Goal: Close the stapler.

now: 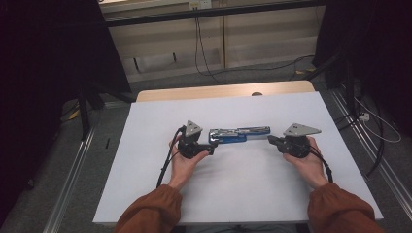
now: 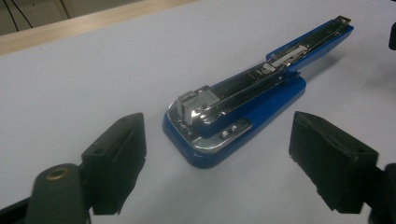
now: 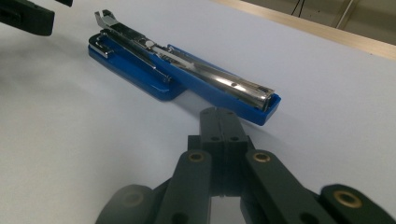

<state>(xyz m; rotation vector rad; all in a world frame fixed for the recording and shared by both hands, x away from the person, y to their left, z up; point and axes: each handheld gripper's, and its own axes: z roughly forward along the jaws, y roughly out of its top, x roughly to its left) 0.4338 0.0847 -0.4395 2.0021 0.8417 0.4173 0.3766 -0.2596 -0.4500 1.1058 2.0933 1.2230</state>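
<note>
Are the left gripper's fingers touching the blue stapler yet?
Apart. In the left gripper view, the fingers stand wide on either side of the blue stapler, with bare white table visible between each finger and the stapler's base.

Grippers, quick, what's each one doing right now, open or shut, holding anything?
Left gripper: open, empty, jaws either side of the blue metal stapler's base end.
Right gripper: shut, empty, just short of the stapler.

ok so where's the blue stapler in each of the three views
High view: the blue stapler lies mid-table, between the left gripper and the right gripper.
Left gripper view: centre to upper right, beyond the open jaws, its base end nearest.
Right gripper view: upper left to centre, just past the shut jaws.
Shared landmark: the table's wooden far edge, at the top of each view.
</note>
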